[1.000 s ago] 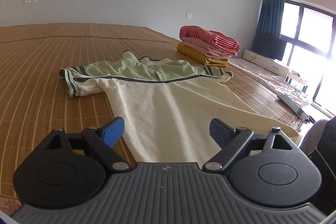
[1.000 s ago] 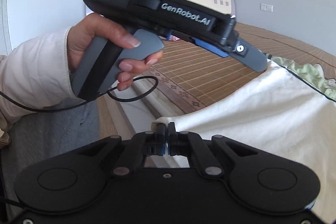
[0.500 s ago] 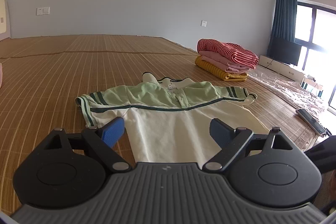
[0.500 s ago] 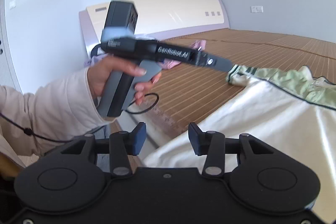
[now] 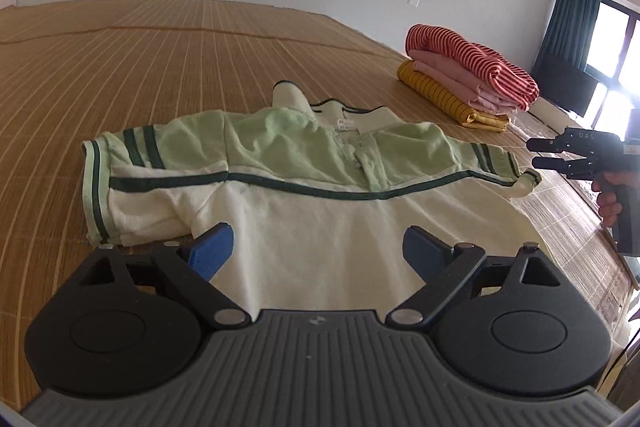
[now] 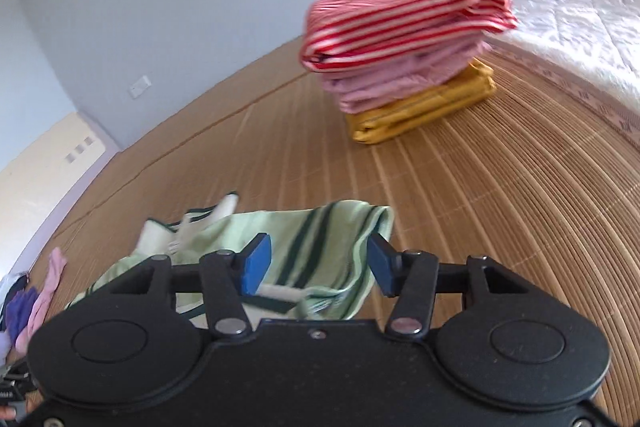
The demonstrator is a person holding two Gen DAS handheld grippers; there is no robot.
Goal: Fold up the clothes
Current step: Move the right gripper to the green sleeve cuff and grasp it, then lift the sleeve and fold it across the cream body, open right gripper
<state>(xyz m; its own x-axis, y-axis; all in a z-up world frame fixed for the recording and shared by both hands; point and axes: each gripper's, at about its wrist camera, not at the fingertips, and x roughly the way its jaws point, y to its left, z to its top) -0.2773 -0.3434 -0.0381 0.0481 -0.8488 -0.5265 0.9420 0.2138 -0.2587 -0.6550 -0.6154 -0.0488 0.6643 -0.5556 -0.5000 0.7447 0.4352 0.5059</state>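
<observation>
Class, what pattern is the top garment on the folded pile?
Red and white stripes on the top garment; clearest in the left wrist view.

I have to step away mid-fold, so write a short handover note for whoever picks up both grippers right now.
Left gripper: open, empty, over the lower body of the shirt.
Right gripper: open, empty, at the shirt's striped right sleeve, not yet gripping it.
Shirt: spread face up on the bamboo mat, collar away from you, both sleeves out to the sides.
Done: three folded garments make a stack on the mat beyond the right sleeve.
Left: the whole fold of this shirt; starting with the sleeves looks sensible, then add it to the stack. More loose clothes lie at the mat's far left.
</observation>
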